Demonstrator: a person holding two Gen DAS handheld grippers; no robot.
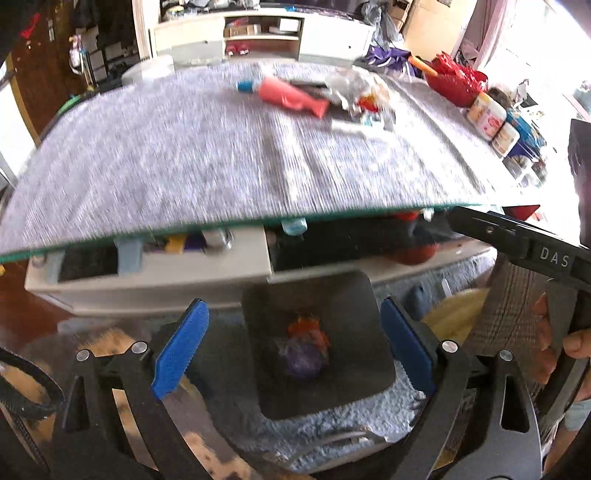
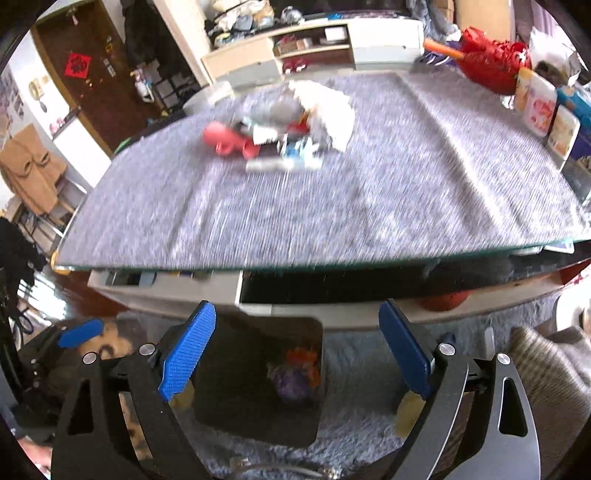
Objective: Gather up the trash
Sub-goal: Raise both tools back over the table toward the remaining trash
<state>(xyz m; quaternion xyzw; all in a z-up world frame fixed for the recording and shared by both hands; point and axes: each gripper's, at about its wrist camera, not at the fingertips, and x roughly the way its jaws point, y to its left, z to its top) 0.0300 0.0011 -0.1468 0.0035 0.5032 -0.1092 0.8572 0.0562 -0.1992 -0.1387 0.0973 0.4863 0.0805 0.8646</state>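
A pile of trash point(image 1: 347, 99) lies on the far middle of the grey-clothed table point(image 1: 166, 158): a red tube with a blue cap point(image 1: 288, 94), crumpled clear plastic, wrappers and a white strip. It also shows in the right wrist view point(image 2: 291, 129). A dark square bin point(image 1: 317, 347) stands on the floor rug below the table's front edge, with orange and purple trash point(image 1: 306, 350) inside; the right wrist view shows the bin point(image 2: 258, 376) too. My left gripper point(image 1: 295, 347) is open and empty above the bin. My right gripper point(image 2: 295, 354) is open and empty over the bin's right side.
A red basket point(image 1: 456, 83) and jars point(image 1: 487, 114) stand along the table's right edge. Open drawers point(image 1: 166, 258) with small items sit under the glass top. A white cabinet point(image 1: 266, 35) stands behind. My right gripper's body point(image 1: 517, 240) reaches in at the right.
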